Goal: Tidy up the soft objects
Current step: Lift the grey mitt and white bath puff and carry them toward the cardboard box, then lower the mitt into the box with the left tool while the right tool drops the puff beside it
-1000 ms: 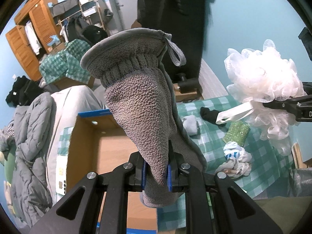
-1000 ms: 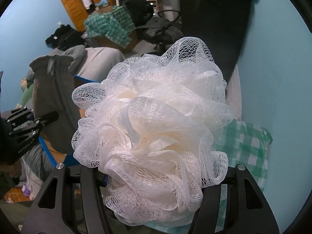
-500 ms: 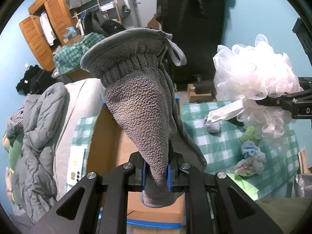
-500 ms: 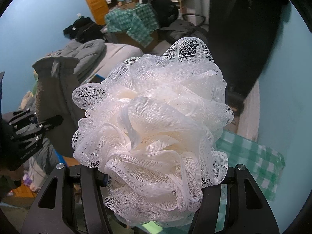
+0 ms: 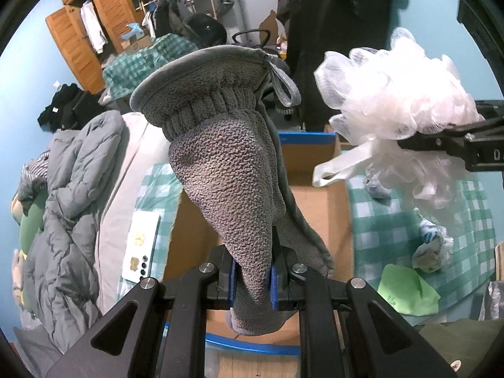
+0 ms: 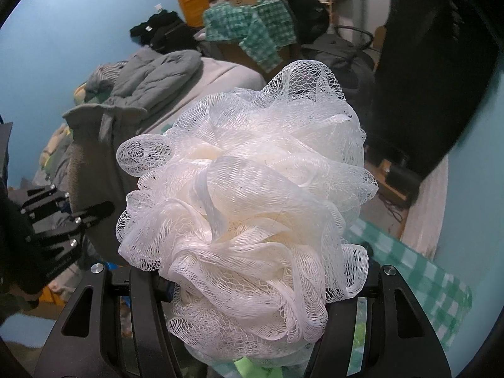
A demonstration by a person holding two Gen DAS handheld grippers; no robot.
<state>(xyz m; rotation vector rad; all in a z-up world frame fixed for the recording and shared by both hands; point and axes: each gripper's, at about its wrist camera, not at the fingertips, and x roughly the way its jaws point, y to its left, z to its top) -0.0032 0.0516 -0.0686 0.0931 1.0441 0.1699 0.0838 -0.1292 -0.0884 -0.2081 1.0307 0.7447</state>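
Note:
My left gripper (image 5: pixel 253 278) is shut on a grey fleece mitt (image 5: pixel 226 170) and holds it upright over an open cardboard box (image 5: pixel 318 208) with blue-taped edges. My right gripper (image 6: pixel 249 286) is shut on a white mesh bath pouf (image 6: pixel 249 208) that fills its view. In the left wrist view the pouf (image 5: pixel 400 94) hangs at the right, above the box's right side, with its white ribbon loop (image 5: pixel 340 163) dangling. In the right wrist view the mitt (image 6: pixel 94 163) and the left gripper (image 6: pixel 63 217) show at the left.
The box sits on a bed with a green checked cloth (image 5: pixel 472 217). On the cloth lie a green cloth (image 5: pixel 406 289), a crumpled white and blue item (image 5: pixel 431 245) and a small grey item (image 5: pixel 378 189). A grey quilt (image 5: pixel 69 208) and a white phone box (image 5: pixel 141 245) lie left.
Both grippers have moved left with their loads. The box now lies under the mitt and the pouf has come over its right side. Both grips are unchanged.

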